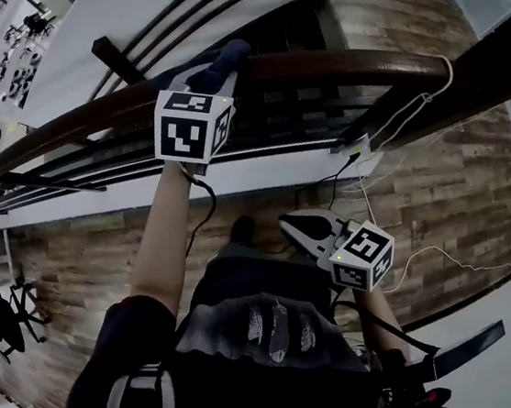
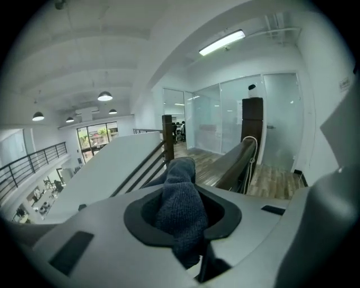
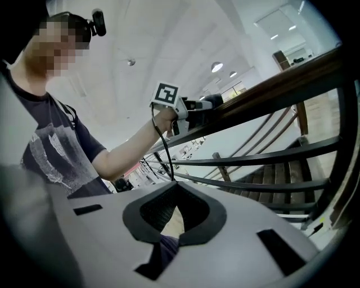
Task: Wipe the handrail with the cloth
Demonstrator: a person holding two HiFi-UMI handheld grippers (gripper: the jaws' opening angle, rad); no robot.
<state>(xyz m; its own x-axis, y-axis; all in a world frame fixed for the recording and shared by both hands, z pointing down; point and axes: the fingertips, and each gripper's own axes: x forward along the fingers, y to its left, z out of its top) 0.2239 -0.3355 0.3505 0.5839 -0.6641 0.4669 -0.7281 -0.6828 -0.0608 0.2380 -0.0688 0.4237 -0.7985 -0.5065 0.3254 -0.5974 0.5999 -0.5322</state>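
**Dark cloth clamped at the wooden handrail**

The curved handrail runs out of frame at both ends, with stairs dim behind its bars. In the head view the left gripper reaches up to the rail's top. Its jaws are clenched on the knitted cloth, which bulges past the tips, hides them and lies against the rail. The right gripper hangs low beside the person's waist, well apart from the rail, its jaw tips meeting on nothing. Each marker cube bears only black-and-white square patterns.
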